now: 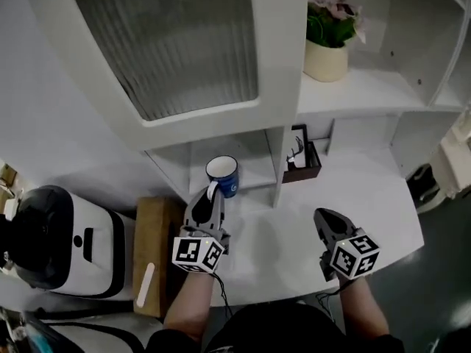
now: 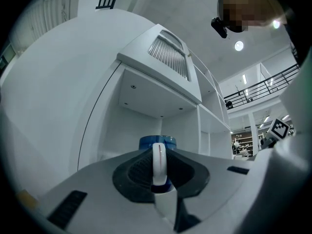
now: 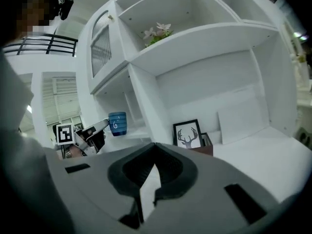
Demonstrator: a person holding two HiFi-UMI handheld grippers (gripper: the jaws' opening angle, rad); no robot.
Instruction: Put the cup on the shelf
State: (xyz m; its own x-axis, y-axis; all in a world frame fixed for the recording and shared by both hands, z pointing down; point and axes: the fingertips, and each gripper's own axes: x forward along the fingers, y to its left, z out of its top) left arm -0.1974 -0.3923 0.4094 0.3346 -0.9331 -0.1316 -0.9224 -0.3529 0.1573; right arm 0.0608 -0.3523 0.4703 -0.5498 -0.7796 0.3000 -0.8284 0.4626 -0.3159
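Cup (image 1: 222, 176) is right at the mouth of the low shelf (image 1: 257, 173), left gripper (image 1: 211, 194) pinching its white handle. Right gripper (image 1: 324, 220) hangs closed up and empty over the bench (image 1: 280, 252), off right.

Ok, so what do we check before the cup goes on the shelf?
1. Left claw shut tight on the cup's handle: ok.
2. Cup upright: ok.
3. Lower shelf in front of the cup has room: ok.
4. Right claw shut, holding nothing, off to the side: ok.
5. Cup's bottom high enough to pass over the shelf edge: cannot tell.
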